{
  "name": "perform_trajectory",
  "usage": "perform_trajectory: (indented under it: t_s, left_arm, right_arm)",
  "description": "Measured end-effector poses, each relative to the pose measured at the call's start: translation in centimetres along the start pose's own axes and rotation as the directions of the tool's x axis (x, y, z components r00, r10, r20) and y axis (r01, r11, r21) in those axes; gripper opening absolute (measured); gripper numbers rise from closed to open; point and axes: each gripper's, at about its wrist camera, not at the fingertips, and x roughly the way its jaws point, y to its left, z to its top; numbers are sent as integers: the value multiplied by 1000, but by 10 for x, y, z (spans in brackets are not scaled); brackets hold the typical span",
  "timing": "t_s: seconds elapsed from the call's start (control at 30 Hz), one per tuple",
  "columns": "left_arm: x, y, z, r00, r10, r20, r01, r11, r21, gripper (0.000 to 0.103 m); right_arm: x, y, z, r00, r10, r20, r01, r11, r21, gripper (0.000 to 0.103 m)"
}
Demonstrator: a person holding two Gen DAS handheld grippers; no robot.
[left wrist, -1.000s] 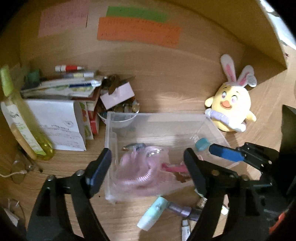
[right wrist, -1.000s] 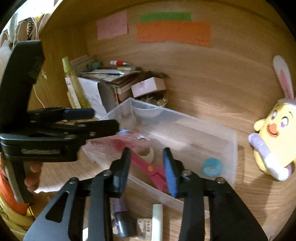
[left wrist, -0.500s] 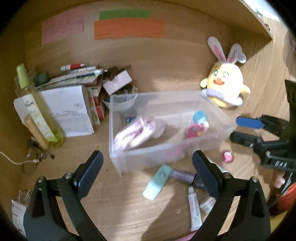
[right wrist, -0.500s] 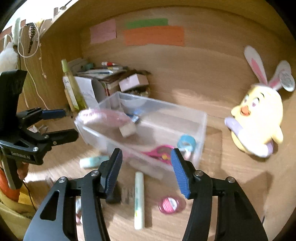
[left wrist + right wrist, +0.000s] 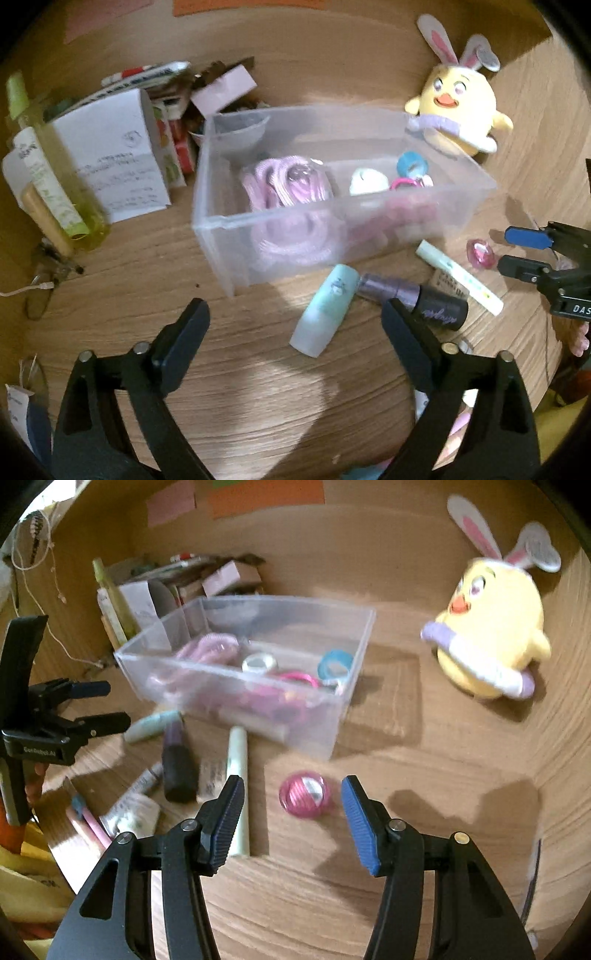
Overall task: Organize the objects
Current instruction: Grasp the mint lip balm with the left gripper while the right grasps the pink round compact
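Partly hidden behind the clear bin's (image 5: 334,716) frosted wall, blurred pink clutter (image 5: 280,701).

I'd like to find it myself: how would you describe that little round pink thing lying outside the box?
Start at the clear plastic box in the middle of the wooden desk. Just in front of its near corner, apart from it, lies the small round pink case. Its neighbours to the left are long tubes and sticks; it alone is round, shiny and pink.
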Motion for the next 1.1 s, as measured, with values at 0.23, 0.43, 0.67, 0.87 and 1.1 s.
perform_trajectory:
  t_s: [0.23, 0.43, 0.67, 0.87, 1.1]
  left_arm:
    - [23, -4, -1, 995, -41, -88, 42, 999, 7, 65]
    - [26, -4, 1, 995, -37, -89, 37, 999, -1, 55]
    - [22, -7, 1, 994, -76, -80, 76, 997, 3, 24]
    - [15, -4, -2, 995, -72, -66, 72, 997, -6, 25]
    - [-12, -3, -2, 998, -60, 5, 60, 998, -24, 24]
  right_arm:
    - [21, -5, -8, 997, 19, -70, -18, 999, 28, 51]
    - [31, -7, -6, 996, 15, -84, -12, 999, 44, 51]
    - [37, -2, -2, 997, 12, -75, -10, 1000, 24, 32]
    - [27, 3, -4, 999, 25, -38, -24, 1000, 13, 32]
    - [5, 6, 6, 999, 41, 27, -41, 999, 24, 32]
